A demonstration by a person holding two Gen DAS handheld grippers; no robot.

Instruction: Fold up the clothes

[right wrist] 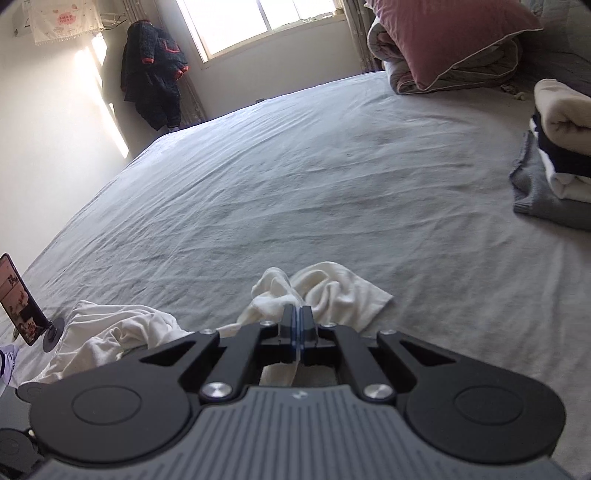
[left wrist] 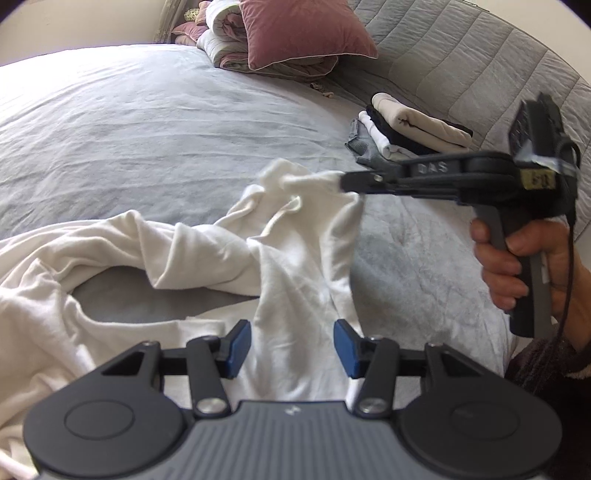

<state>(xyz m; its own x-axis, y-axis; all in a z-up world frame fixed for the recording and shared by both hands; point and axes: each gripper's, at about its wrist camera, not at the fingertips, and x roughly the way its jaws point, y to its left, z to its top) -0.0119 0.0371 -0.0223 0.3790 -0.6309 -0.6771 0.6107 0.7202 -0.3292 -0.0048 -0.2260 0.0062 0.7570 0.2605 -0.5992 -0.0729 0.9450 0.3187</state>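
Note:
A crumpled white garment (left wrist: pixel 155 243) lies on the grey bed sheet (left wrist: pixel 147 122). My left gripper (left wrist: pixel 291 345) is open, its blue pads (left wrist: pixel 238 347) spread just above the garment's near part, holding nothing. My right gripper (left wrist: pixel 345 181) comes in from the right, shut on a bunched edge of the white garment and lifting it off the bed. In the right wrist view the right gripper (right wrist: pixel 297 314) has its jaws closed on the white garment (right wrist: pixel 321 291), which trails left across the sheet (right wrist: pixel 295 166).
A stack of folded clothes (left wrist: pixel 406 129) sits at the right on the bed, also in the right wrist view (right wrist: pixel 557 158). A pink pillow (left wrist: pixel 303 29) on folded quilts lies at the head. A phone on a stand (right wrist: pixel 22 299) stands at the left edge. A dark jacket (right wrist: pixel 155 70) hangs by the window.

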